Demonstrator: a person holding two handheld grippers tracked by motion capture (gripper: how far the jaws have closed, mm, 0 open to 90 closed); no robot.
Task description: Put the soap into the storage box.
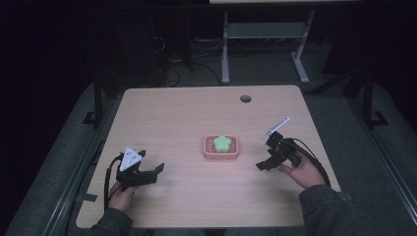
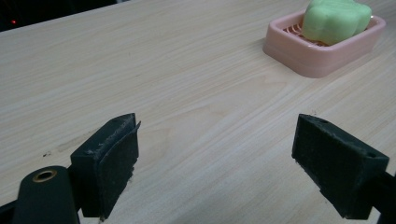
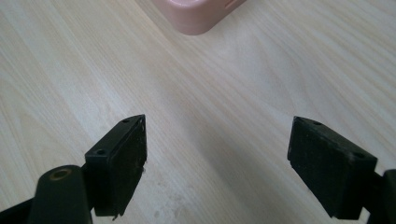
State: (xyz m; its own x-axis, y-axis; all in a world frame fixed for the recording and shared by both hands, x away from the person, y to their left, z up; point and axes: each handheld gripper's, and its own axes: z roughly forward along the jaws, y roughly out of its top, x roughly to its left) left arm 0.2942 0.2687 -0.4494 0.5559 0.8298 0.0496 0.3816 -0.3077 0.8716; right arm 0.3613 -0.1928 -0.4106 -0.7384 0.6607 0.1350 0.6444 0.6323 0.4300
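pale wood-grain table point(image 1: 187, 196) nearest us, smooth and bare around both tools. left gripper point(image 2: 215, 163) jaws spread wide, holding nothing; right gripper point(image 3: 217, 165) likewise. between them we note open room. farther off, mid-table, pink ribbed soap dish point(image 2: 322, 56) with rounded corners holds green flower-shaped soap point(image 2: 336, 21).

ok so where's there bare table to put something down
Most of the table is bare: the whole far stretch between the pink soap dish and the round hole, and the near middle between the left gripper and right gripper. The only crowding is beside the dish's right edge.
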